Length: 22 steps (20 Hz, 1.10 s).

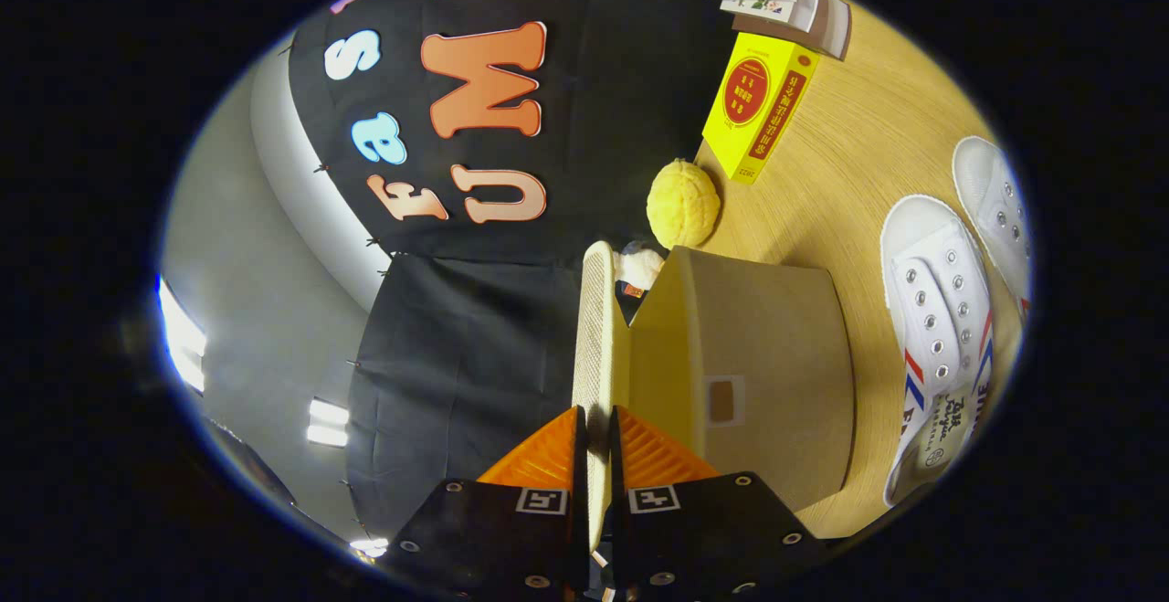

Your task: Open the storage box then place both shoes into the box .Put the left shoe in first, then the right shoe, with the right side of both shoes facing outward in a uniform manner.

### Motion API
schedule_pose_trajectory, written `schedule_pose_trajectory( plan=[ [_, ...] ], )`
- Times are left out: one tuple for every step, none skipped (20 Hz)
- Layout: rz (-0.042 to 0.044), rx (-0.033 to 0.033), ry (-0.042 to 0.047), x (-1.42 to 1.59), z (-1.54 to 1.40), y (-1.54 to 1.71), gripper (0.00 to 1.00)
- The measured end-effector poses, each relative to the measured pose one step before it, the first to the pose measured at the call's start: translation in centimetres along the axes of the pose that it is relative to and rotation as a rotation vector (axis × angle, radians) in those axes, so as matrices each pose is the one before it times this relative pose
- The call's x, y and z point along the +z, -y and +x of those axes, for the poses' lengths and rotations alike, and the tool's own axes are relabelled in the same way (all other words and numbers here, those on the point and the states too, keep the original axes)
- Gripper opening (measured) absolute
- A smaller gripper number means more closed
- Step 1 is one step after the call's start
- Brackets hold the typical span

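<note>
The wooden worktop (877, 127) fills the right of the frame. At centre sits the beige storage box (767, 374), its lid (598, 346) raised on edge. Two white shoes (941, 328) lie at far right, a yellow carton (758, 104) and yellow ball (683, 203) above. The fingers (598, 456) are clamped on the lid's edge.

gripper (598, 447): rolled about a quarter turn, so the tabletop scene stands on edge in the gripper view. Fingers nearly closed, one on each face of the thin beige lid (598, 346) of the storage box, both pads pressing it. Fingertips (548, 460) grip the lid's near edge; lid runs straight ahead beyond them.
</note>
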State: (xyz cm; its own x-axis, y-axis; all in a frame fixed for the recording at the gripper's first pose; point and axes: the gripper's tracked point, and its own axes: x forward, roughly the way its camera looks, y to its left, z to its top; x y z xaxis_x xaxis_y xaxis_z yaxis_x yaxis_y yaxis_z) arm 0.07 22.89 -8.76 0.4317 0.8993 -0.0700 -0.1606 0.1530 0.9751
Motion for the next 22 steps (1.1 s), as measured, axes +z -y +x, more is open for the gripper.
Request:
schedule_pose_trajectory(
  plan=[
    [-0.01095, 0.00092, 0.00449, -0.033, 0.021, -0.678, 0.09],
    [-0.00948, -0.00635, 0.00822, -0.06, 0.091, -0.519, 0.06],
    [-0.00904, -0.00367, 0.00922, 0.113, 0.287, -0.516, 0.05],
    [-0.00913, -0.00505, 0.0052, -0.006, 0.113, -0.657, 0.03],
    [-0.01415, -0.00227, 0.00001, -0.189, 0.148, -0.676, 0.03],
    [-0.01858, -0.00272, 0.00152, -0.304, 0.064, -0.803, 0.03],
    [-0.01624, -0.00231, 0.00341, -0.091, 0.402, -0.739, 0.03],
    [-0.01464, -0.00075, 0.00322, -0.146, 0.442, -0.799, 0.03],
    [-0.01209, 0.0008, 0.00256, -0.074, 0.425, -0.781, 0.03],
    [-0.01259, 0.00181, 0.0026, -0.235, 0.403, -0.887, 0.03],
    [-0.01355, 0.00145, 0.00151, -0.314, 0.602, -0.854, 0.03],
    [-0.0107, 0.00462, 0.00092, -0.321, 0.582, -0.914, 0.03],
    [-0.00653, 0.00581, -0.00053, -0.249, 0.789, -0.803, 0.03],
    [-0.00506, 0.00556, 0.00074, -0.335, 0.718, -0.852, 0.03],
    [-0.00867, 0.00466, 0.00198, -0.282, 0.882, -0.655, 0.03],
    [-0.01088, 0.00222, 0.0016, -0.299, 0.993, -0.587, 0.03],
    [-0.01057, 0.00352, -0.0017, -0.368, 0.946, -0.636, 0.03],
    [-0.00566, 0.00334, -0.00389, -0.628, 0.832, -0.618, 0.03],
    [-0.00296, 0.00215, -0.00411, -0.548, 0.937, -0.563, 0.03],
    [-0.00386, 0.00087, -0.00359, -0.532, 0.876, -0.551, 0.03],
    [-0.01, -0.00465, -0.00313, -0.491, 0.907, -0.416, 0.03],
    [-0.0212, -0.00655, -0.00608, -0.526, 0.911, -0.253, 0.06]
  ],
)
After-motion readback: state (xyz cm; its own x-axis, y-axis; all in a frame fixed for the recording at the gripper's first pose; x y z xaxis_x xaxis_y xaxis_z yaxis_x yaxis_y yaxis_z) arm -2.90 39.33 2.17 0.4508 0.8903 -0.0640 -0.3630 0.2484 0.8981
